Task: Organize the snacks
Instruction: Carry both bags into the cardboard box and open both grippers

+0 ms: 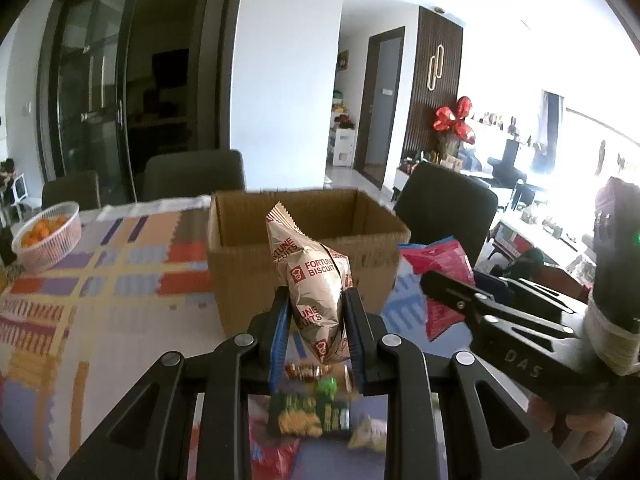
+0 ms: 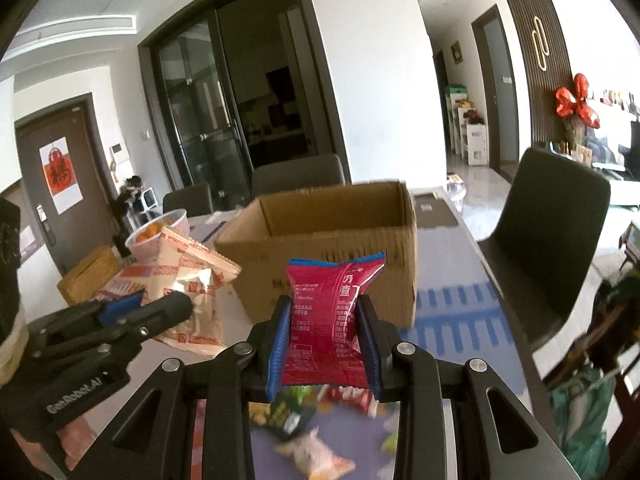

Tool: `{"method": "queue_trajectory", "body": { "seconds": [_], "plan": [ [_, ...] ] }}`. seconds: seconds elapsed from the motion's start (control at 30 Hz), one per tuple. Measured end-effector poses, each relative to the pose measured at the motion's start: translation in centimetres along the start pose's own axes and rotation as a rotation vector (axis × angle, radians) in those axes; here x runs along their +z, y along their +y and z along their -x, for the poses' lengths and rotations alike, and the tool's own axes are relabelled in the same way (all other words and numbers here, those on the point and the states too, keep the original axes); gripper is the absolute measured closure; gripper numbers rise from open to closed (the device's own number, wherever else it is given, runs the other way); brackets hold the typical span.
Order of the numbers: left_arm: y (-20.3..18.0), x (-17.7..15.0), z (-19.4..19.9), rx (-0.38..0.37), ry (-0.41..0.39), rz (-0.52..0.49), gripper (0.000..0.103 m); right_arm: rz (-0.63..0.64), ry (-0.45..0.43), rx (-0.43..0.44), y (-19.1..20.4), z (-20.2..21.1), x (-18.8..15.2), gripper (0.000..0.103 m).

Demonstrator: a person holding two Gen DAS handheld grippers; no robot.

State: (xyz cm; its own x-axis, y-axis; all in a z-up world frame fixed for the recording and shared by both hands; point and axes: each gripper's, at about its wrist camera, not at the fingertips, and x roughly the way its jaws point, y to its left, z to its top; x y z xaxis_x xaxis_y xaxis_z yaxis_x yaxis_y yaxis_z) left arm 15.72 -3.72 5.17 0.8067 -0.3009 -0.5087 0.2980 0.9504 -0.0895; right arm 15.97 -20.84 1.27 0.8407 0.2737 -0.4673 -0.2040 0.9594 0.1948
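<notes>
My left gripper [image 1: 316,300] is shut on a beige Fortune Biscuits packet [image 1: 310,276] and holds it up in front of an open cardboard box [image 1: 248,268]. My right gripper [image 2: 324,312] is shut on a red snack packet [image 2: 328,320], also held above the table just before the same box [image 2: 256,252]. In the left wrist view the red packet [image 1: 438,260] and right gripper [image 1: 480,304] show at the right. In the right wrist view the biscuit packet [image 2: 192,276] and left gripper [image 2: 132,312] show at the left. Several loose snack packets [image 1: 308,416] lie below on the table.
A white basket of oranges [image 1: 48,236] stands at the table's far left. Dark chairs [image 1: 444,208] stand behind and right of the box. A patterned cloth [image 1: 100,300] covers the table. A small brown box [image 2: 88,276] lies at the left in the right wrist view.
</notes>
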Motion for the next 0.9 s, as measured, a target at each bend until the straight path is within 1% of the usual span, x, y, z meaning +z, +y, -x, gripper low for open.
{"method": "queue_trajectory", "body": {
  "seconds": [0.23,0.47,0.67,0.9],
  "plan": [
    [1.0,4.2,-2.2,-0.006,0.004,-0.019,0.076,0.019,-0.009,0.007,-0.4,-2.5,4.0,0.070],
    [2.0,7.4,-4.8,0.017,0.022,-0.037,0.076,0.050,0.013,0.013,-0.6,-5.2,7.6,0.070],
    [3.4,9.6,-8.5,0.041,0.087,-0.006,0.076,0.069,0.056,0.027,-0.8,-7.8,9.6,0.070],
    [4.4,9.9,-13.0,0.054,0.192,0.015,0.076,0.047,0.148,0.044,-1.7,-11.5,10.0,0.070]
  ]
}}
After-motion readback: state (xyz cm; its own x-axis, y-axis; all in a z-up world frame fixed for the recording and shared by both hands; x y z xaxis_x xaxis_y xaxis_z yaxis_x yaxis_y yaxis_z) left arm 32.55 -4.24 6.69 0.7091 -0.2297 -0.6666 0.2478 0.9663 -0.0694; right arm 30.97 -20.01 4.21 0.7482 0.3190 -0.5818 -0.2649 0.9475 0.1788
